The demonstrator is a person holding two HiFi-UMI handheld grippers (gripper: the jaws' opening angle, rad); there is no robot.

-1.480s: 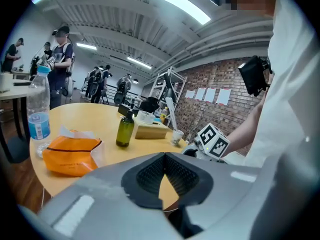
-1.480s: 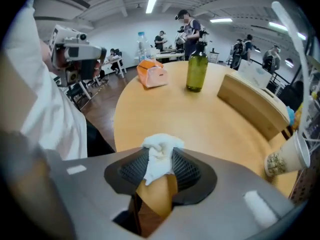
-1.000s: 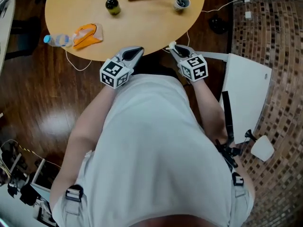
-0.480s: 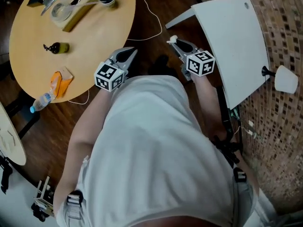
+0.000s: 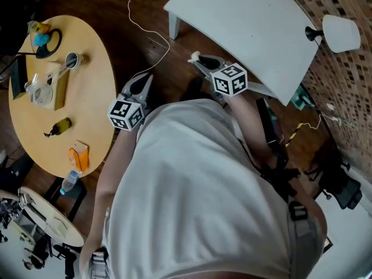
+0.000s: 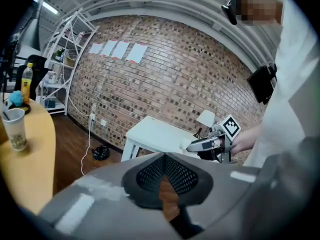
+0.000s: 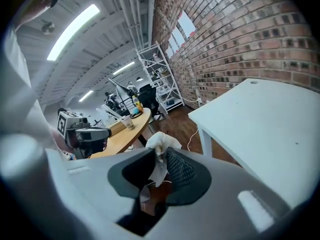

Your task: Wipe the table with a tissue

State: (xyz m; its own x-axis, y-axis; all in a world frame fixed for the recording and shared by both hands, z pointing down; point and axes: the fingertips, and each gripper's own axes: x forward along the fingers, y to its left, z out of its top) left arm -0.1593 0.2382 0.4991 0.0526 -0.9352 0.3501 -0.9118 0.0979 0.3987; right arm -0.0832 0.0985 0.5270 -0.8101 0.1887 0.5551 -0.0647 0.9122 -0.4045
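My right gripper (image 5: 196,57) is shut on a crumpled white tissue (image 7: 161,143), which sticks up from between its pads. It points at the near edge of a white table (image 5: 244,22), bare on top and set against a brick wall. My left gripper (image 5: 143,79) hangs beside it over the dark wood floor, jaws shut with nothing between them; in the left gripper view its pads (image 6: 150,171) meet in a line. A round wooden table (image 5: 64,97) lies off to the left.
The round table carries a cup (image 5: 71,60), a small dark bottle (image 5: 57,127), an orange packet (image 5: 78,156) and a water bottle (image 5: 70,181). A white cable (image 5: 152,36) trails over the floor. A white lamp (image 5: 340,32) stands right of the white table.
The person has turned away from the round table toward the white table. Both grippers swung with the turn, and the tissue stays in the right one.
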